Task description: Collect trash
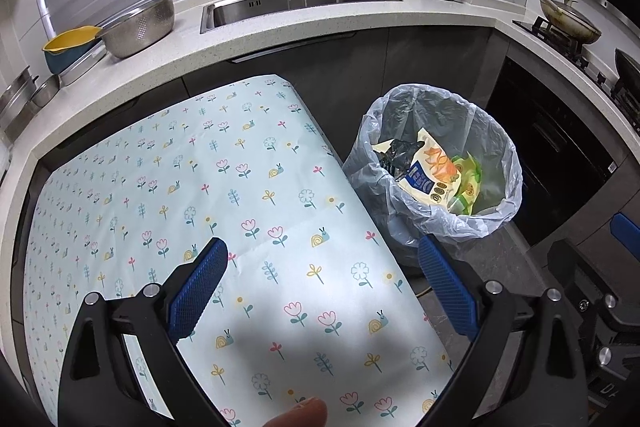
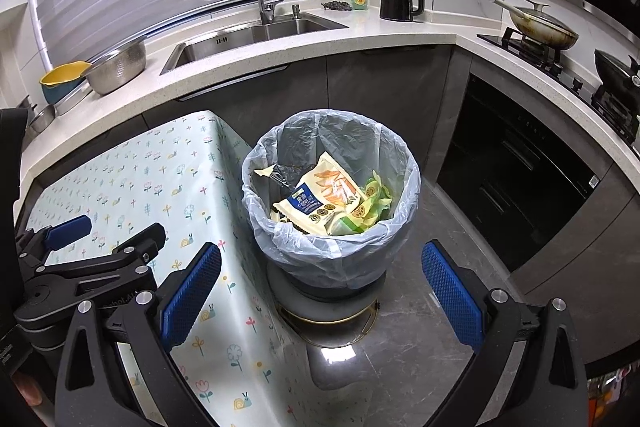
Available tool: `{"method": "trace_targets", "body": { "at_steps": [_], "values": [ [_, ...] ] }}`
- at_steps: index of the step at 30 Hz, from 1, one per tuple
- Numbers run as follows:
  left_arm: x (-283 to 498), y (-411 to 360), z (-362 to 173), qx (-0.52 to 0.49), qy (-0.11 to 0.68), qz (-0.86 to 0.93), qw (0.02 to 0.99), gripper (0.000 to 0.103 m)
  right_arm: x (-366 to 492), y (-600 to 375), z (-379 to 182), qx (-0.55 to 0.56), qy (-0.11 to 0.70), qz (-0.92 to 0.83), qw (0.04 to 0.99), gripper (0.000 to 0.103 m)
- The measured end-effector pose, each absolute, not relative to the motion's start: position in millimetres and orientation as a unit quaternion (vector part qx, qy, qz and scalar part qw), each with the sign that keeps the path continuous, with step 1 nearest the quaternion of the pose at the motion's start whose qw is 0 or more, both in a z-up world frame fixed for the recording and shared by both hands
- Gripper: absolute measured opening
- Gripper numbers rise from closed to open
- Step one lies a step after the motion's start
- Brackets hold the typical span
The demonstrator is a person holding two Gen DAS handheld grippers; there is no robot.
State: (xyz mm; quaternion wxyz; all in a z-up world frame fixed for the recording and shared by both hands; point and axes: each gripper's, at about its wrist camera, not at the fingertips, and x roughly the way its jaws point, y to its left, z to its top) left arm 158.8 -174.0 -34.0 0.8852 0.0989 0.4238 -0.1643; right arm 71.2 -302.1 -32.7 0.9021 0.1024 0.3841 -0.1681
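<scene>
Both the left gripper (image 1: 322,273) and right gripper (image 2: 320,273) gape wide and empty above the lined trash bin (image 2: 256,167), right of the flowered table (image 1: 168,187), where light, crinkly, slippery snack wrappers (image 2: 320,201) seem best pinched by an edge.

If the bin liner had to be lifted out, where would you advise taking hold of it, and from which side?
Grip the liner's rim fold, where the plastic is turned down over the bin's near edge and bunches loosely. Come from above and the front with the right tongs, which stand open facing it. The table crowds the left side, and wrappers fill the middle.
</scene>
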Motion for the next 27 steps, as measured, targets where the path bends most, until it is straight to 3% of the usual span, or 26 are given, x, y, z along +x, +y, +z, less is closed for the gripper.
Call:
{"method": "trace_targets", "body": {
  "at_steps": [27],
  "values": [
    [148.0, -181.0, -35.5, 0.112, 0.425, -0.158, 0.884, 0.092, 59.3, -304.1, -35.3, 0.095, 0.386, -0.167, 0.902, 0.097]
  ]
}}
